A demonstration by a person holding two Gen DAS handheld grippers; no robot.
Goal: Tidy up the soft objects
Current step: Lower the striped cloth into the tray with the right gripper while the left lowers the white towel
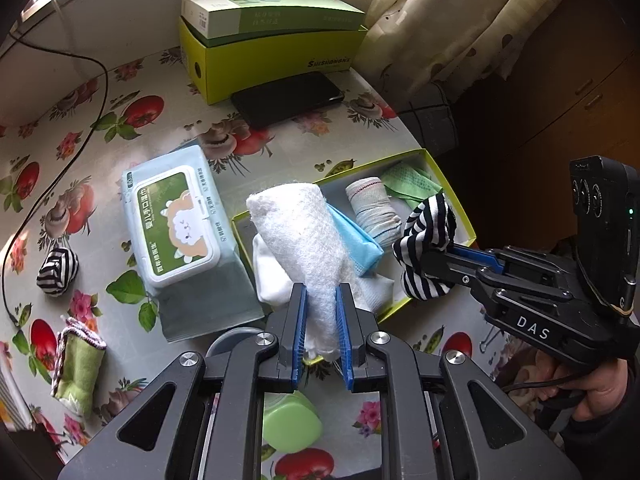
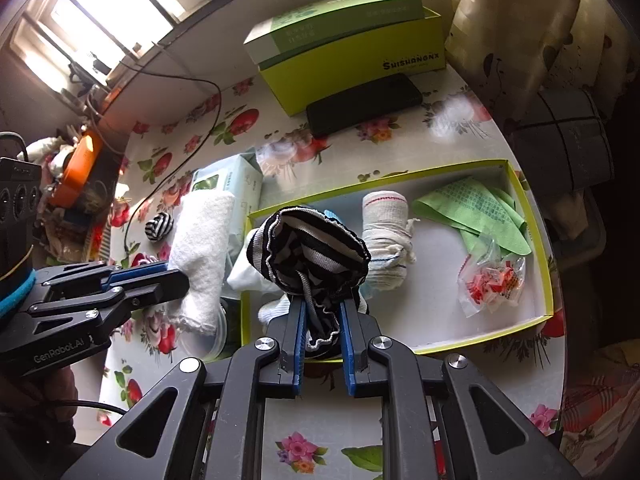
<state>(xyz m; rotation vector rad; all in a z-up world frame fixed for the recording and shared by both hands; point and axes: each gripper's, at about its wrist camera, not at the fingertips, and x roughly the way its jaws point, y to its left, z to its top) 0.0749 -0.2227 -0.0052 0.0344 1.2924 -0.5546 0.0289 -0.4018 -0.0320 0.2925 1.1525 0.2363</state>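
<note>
Left gripper [image 1: 322, 322] clamped on rolled white towel [image 1: 298, 232], held at picture centre in left wrist view, above near-left corner of shallow yellow-green tray [image 2: 550, 280]. Right gripper [image 2: 322, 320] clamped on bunched black-and-white striped cloth [image 2: 308, 248], over tray's left end. Tray on floral table [image 1: 100, 128], holding bandage roll [image 2: 386, 224] and green cloth [image 2: 480, 208] toward 2 o'clock. Wet-wipes pack [image 1: 176, 220] at 9 o'clock of towel; small striped ball [image 1: 58, 266] further out at 9 o'clock.
</note>
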